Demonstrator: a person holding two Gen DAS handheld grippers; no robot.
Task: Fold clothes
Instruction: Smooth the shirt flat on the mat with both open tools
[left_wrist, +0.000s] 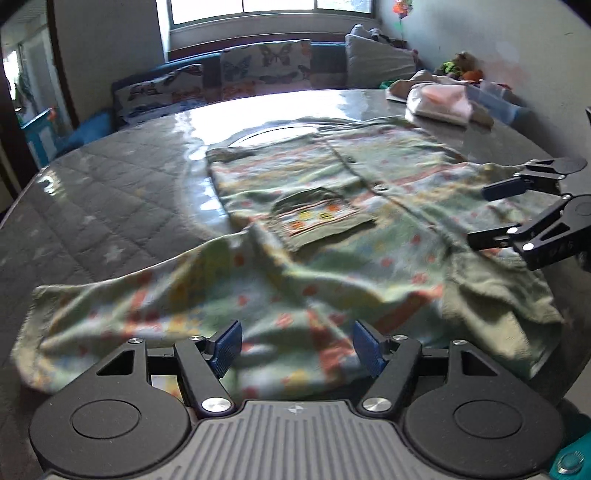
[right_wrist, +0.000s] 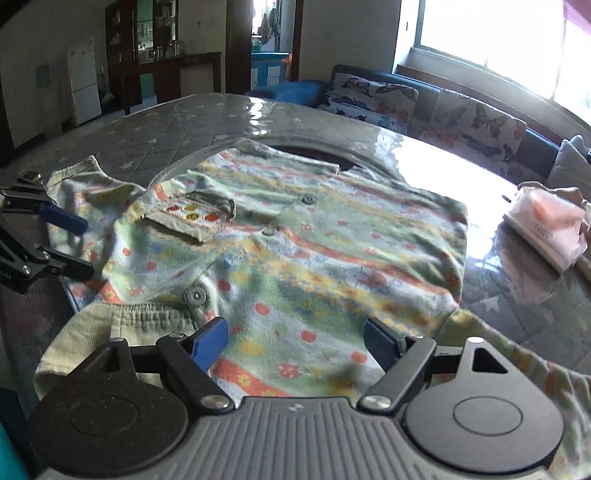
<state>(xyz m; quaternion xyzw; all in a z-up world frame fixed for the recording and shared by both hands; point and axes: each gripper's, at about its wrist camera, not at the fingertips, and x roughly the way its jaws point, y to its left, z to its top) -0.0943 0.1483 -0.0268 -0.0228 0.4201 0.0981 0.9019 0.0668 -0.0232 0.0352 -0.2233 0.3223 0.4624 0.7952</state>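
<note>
A small green patterned shirt (left_wrist: 332, 221) with buttons and a chest pocket (left_wrist: 317, 218) lies spread on the round table. It also shows in the right wrist view (right_wrist: 295, 240). One sleeve (left_wrist: 122, 306) stretches to the left in front of my left gripper (left_wrist: 297, 345), which is open and empty just above the cloth. My right gripper (right_wrist: 295, 341) is open and empty over the shirt's collar end. Each gripper shows in the other's view: the right gripper (left_wrist: 480, 214) at the right edge, the left gripper (right_wrist: 83, 247) at the left edge.
The table (left_wrist: 110, 206) has a grey quilted cover under shiny plastic. A folded pink and white pile (left_wrist: 439, 103) lies at its far right, also in the right wrist view (right_wrist: 550, 229). A sofa with butterfly cushions (left_wrist: 258, 70) stands behind the table.
</note>
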